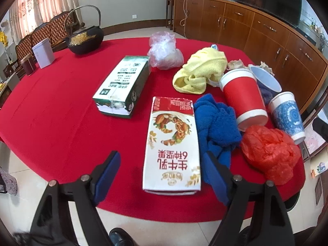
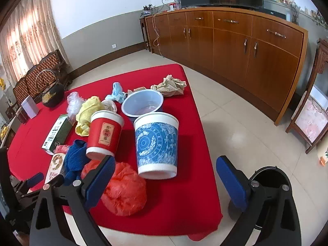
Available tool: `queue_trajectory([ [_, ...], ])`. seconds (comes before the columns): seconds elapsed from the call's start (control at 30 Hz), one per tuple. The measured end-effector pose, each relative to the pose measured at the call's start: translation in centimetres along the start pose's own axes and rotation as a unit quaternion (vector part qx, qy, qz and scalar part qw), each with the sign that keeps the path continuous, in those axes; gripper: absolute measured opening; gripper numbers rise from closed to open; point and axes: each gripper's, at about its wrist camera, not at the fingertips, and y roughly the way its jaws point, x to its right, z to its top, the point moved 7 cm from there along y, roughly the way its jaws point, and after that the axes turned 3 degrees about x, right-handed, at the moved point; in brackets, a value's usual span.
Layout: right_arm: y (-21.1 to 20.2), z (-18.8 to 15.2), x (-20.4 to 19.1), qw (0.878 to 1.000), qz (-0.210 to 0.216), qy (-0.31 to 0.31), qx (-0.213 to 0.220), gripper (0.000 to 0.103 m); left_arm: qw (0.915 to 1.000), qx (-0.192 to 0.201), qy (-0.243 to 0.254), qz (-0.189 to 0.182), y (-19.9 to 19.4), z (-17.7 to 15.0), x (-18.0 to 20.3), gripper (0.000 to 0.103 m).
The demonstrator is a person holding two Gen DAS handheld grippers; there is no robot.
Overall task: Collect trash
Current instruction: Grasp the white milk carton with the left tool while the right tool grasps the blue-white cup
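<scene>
On the red tablecloth (image 1: 51,106), we line our left gripper (image 1: 162,178), jaws wide and empty, around the milk carton (image 1: 173,143); closing squarely on its long sides seems wisest. Our right gripper (image 2: 166,182) hangs wide open near the blue-patterned cup (image 2: 156,143).
</scene>
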Motion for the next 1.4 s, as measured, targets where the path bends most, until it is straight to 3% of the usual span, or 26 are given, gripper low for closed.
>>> queue_trajectory([
  [0.2,2.4,0.4,0.3,1.0,0.011,0.016,-0.01,0.085,0.9998,-0.011,-0.008,-0.012,1.3,-0.2,-0.3,0.068],
  [0.37,3.8,0.3,-0.3,1.0,0.021,0.014,-0.02,0.082,0.9998,-0.013,-0.008,-0.01,1.9,-0.1,-0.4,0.065],
  [0.4,4.1,0.3,-0.4,0.999,0.02,0.012,-0.021,0.079,0.9998,-0.011,-0.008,-0.012,1.9,-0.1,-0.4,0.057],
  [0.53,5.4,-0.3,-0.8,0.998,0.038,0.012,-0.043,0.06,0.9996,-0.005,-0.008,-0.027,1.8,-0.1,-0.3,0.055],
  [0.97,6.4,0.3,-1.2,0.998,0.042,0.004,-0.049,0.061,0.999,0.02,-0.007,-0.039,0.1,0.3,-1.0,0.054],
  [1.1,7.3,-0.2,-1.2,0.995,0.057,0.022,-0.072,0.067,0.999,0.023,-0.006,-0.038,-0.1,0.3,-1.0,0.054],
  [1.4,6.7,-0.5,-1.6,0.997,0.057,0.009,-0.053,0.059,0.9984,0.04,-0.013,-0.037,-0.6,1.3,-1.2,0.054],
])
